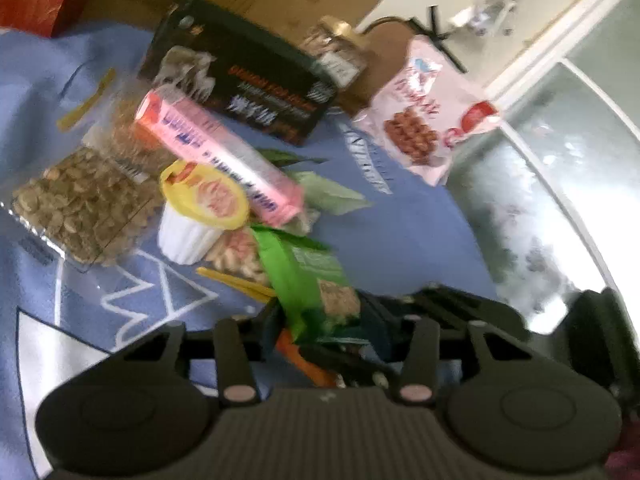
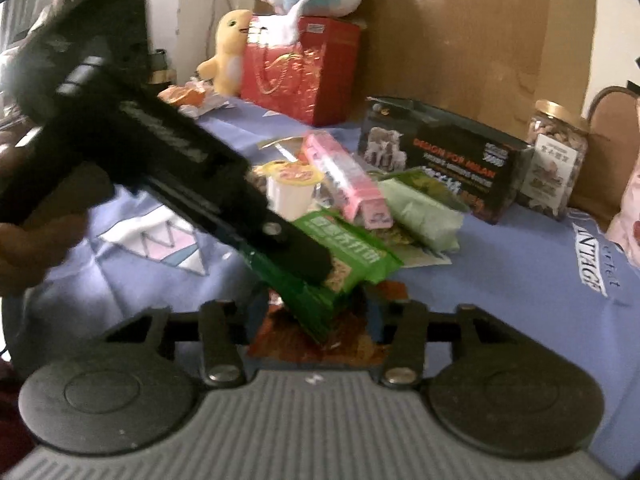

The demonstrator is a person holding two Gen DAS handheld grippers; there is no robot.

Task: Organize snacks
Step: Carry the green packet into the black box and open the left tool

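Observation:
A green snack packet (image 1: 304,276) sticks up between the fingers of my left gripper (image 1: 324,320), which is shut on it. In the right wrist view the left gripper (image 2: 308,260) reaches in from the upper left, a hand behind it, and clamps the same green packet (image 2: 360,256) above the blue cloth. My right gripper (image 2: 318,320) sits just below, with a red-brown packet (image 2: 304,340) filling the gap between its fingers. The green packet's lower end overlaps that packet. An orange-red edge (image 1: 310,362) shows under the green packet in the left wrist view.
On the blue cloth (image 1: 400,232) lies a pile: a pink box (image 1: 216,152), a yellow-lidded cup (image 1: 200,208), a seed bag (image 1: 80,200), a black box (image 1: 240,80), a jar (image 1: 336,48) and a pink bag (image 1: 420,120). A red gift box (image 2: 304,68) and plush toys (image 2: 228,52) stand behind.

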